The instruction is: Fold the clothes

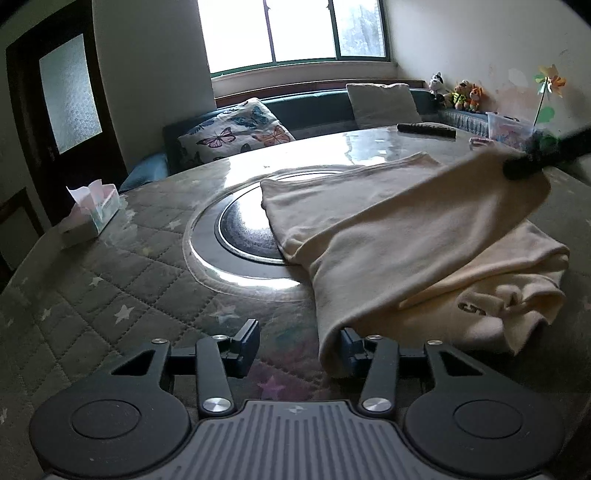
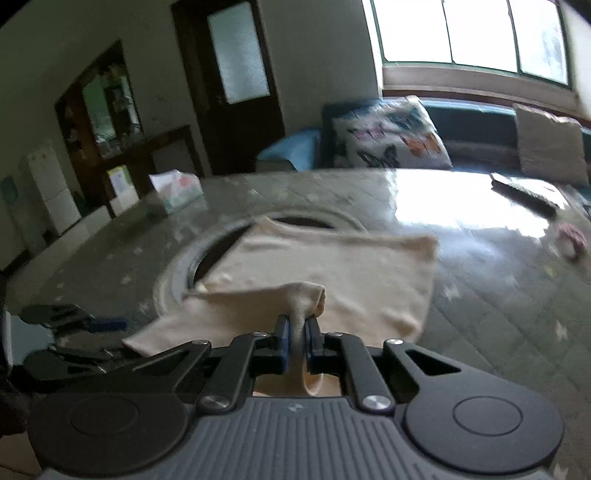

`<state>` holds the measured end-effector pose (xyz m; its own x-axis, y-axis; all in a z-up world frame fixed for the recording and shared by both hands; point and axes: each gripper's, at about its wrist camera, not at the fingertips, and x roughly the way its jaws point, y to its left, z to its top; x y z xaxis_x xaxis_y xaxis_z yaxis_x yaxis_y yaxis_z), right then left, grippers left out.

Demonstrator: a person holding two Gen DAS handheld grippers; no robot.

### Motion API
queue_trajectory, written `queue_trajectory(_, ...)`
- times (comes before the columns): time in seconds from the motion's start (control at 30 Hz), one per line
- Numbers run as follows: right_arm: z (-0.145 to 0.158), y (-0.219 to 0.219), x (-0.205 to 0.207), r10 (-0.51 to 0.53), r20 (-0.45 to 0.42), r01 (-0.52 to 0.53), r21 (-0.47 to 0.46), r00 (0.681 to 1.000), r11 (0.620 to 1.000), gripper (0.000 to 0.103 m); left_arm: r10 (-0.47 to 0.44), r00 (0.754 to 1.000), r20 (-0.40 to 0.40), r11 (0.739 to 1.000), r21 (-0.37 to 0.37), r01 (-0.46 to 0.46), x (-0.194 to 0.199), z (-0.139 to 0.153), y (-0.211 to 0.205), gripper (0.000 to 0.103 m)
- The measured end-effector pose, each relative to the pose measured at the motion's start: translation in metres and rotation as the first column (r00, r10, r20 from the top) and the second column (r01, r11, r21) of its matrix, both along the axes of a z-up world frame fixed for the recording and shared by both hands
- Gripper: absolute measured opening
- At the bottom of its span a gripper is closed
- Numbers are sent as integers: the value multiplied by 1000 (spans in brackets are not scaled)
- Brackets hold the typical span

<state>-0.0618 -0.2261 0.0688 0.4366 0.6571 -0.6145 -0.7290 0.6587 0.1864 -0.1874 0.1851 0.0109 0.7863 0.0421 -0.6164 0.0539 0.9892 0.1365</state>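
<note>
Your right tool (image 2: pixel 297 326) is clamped on the cream shirt (image 1: pixel 388 221), lifting its edge; your left tool (image 1: pixel 299 341) stands half-open at the hem, gripping nothing: close it next, then fold over.

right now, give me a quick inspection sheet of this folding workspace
surface: round table, quilted star cover, glossy centre
job's things: cream garment partly folded, one edge lifted
clutter: tissue box, remote
grippers: right tool shut on the garment; left tool open, garment edge by one finger
cables: nothing seen
surroundings: window, bench with butterfly cushion, dark door
</note>
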Motion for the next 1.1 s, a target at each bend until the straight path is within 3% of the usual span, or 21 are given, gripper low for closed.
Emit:
queue_trajectory(0.1, -22, -4, 5, -29, -61, 27, -44, 998, 999, 15, 2, 1000, -2, 1000, -4, -2, -3, 2, 3, 50)
queue_trajectory(0.17, -33, -5, 6, -41, -64, 36, -80, 997, 996, 16, -7, 1000, -2, 1000, -4, 7, -7, 5, 6, 57)
queue_trajectory(0.2, -35, -6, 5, -43, -52, 38, -89, 998, 995, 18, -10, 1000, 1, 1000, -1, 10, -9, 8, 7, 66)
queue_trajectory(0.23, -37, -8, 4, -45, -40, 41, -97, 998, 994, 29, -8, 1000, 8, 1000, 4, 8, -11, 10, 9, 78)
queue_trajectory(0.3, -34, -11, 3, -48, -19, 46, -75, 999, 996, 45, 0, 1000, 26, 1000, 9, 0, -14, 16, 14, 91)
queue_trajectory(0.4, -26, -8, 3, -37, 22, 38, -34, 999, 999, 51, 21, 998, 55, 1000, 16, -22, -14, 23, 17, 100)
queue_trajectory(0.43, -26, -7, 4, -28, 28, 28, -19, 999, 999, 58, 29, 998, 63, 999, 16, -30, -12, 25, 17, 103)
queue_trajectory(0.5, -26, 0, 5, 1, 29, -2, 9, 1000, 1000, 67, 43, 996, 78, 999, 14, -44, -5, 28, 17, 103)
queue_trajectory(0.6, -33, 12, 5, 54, 7, -54, 43, 999, 998, 68, 60, 994, 90, 998, 10, -61, 10, 28, 16, 103)
queue_trajectory(0.7, -40, 19, 7, 91, -36, -88, 73, 995, 993, 81, 65, 994, 85, 998, 8, -66, 27, 25, 14, 103)
queue_trajectory(0.83, -53, 20, 12, 81, -63, -78, 55, 995, 995, 81, 64, 996, 66, 998, 12, -65, 47, 17, 9, 103)
queue_trajectory(0.93, -52, 15, 9, 104, -63, -100, 58, 993, 993, 91, 72, 996, 50, 997, 7, -72, 56, 14, 9, 103)
queue_trajectory(1.1, -44, 8, -5, 164, -26, -163, 60, 986, 985, 97, 69, 997, 43, 997, 23, -70, 61, 8, 4, 103)
